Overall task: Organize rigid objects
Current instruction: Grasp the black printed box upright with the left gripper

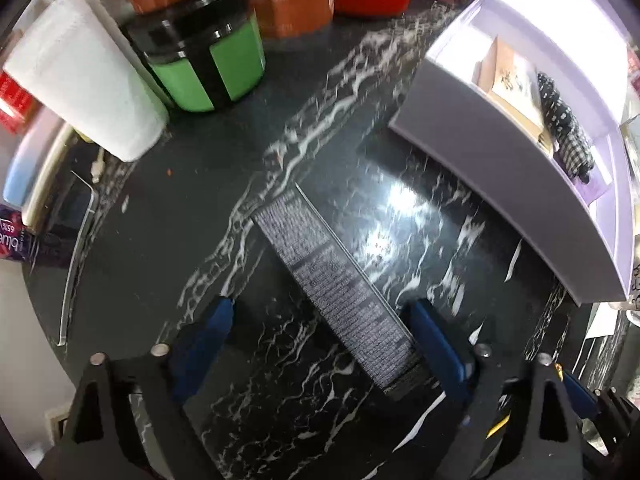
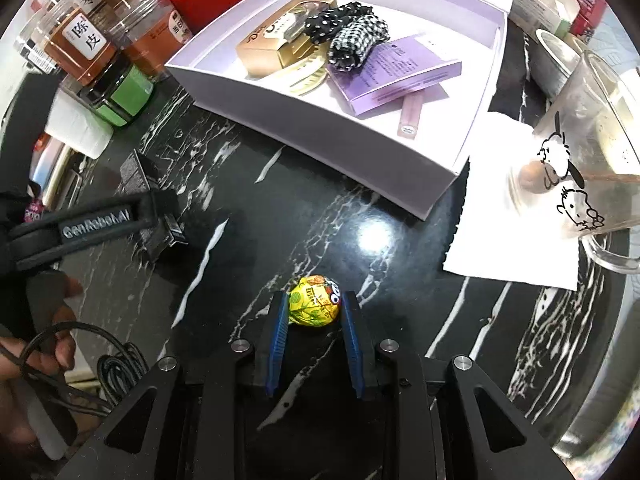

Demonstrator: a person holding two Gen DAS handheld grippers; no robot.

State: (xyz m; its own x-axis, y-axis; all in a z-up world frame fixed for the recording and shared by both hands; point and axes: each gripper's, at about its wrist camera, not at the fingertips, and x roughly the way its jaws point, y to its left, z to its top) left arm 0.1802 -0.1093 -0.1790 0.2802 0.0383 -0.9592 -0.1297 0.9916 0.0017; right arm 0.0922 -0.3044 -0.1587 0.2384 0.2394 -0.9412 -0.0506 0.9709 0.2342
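Gripping a yellow wrapped candy [image 2: 315, 305] between its blue pads [image 2: 280, 334], the right gripper [image 2: 315, 312] holds the small ball right at its fingertips; both pads press its sides, and the candy sits at or just above the black marble counter [image 2: 280, 208] — which of the two cannot be told.

Nearest in the left wrist view, the left gripper [image 1: 320, 320] has its fingers spread wide. A flat grey-printed black box [image 1: 340, 288] lies on the counter between them, running diagonally away from the camera. Its near end is just beside the right-hand pad [image 1: 436, 344]; whether they touch is unclear. The left-hand pad stands well apart from the box.

Farther out, an open lavender-white tray box [image 2: 332, 128] rests on the counter, beyond the candy and to the right of the grey-printed box. Inside it are a gold carton [image 2: 268, 50], a polka-dot scrunchie [image 2: 332, 20], a checked scrunchie [image 2: 356, 42], a purple packet [image 2: 404, 70], a pale hair clip [image 2: 306, 78] and a pink tube [image 2: 412, 116].

Right of the tray, a clear cartoon-printed glass mug [image 2: 588, 152] sits on a white paper napkin [image 2: 508, 216].

At the far left stand a green-and-black jar [image 1: 208, 56] and a white paper roll [image 1: 84, 76] — behind them, amber jars [image 2: 80, 40] with Chinese labels.
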